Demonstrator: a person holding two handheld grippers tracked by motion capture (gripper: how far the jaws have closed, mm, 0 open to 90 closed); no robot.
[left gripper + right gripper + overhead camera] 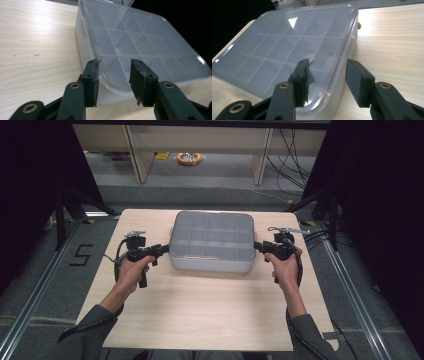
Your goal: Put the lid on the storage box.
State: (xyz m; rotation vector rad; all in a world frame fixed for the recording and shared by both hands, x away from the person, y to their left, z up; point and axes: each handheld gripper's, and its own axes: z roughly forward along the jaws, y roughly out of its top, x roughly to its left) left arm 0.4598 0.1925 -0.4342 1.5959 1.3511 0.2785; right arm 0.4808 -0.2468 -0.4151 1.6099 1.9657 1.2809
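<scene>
A translucent plastic organiser box with a clear lid and a grid of empty compartments sits on the wooden table. My left gripper is at the box's left end, jaws open and straddling the lid's edge. At the right end my right gripper is open too, its jaws on either side of the lid rim. In the left gripper view the gripper has the box just ahead; in the right gripper view the gripper faces the box.
Bare tabletop lies in front of the box toward the person. Beyond the table's far edge are wooden furniture legs, cables and a yellow roll on the floor. Black curtains flank both sides.
</scene>
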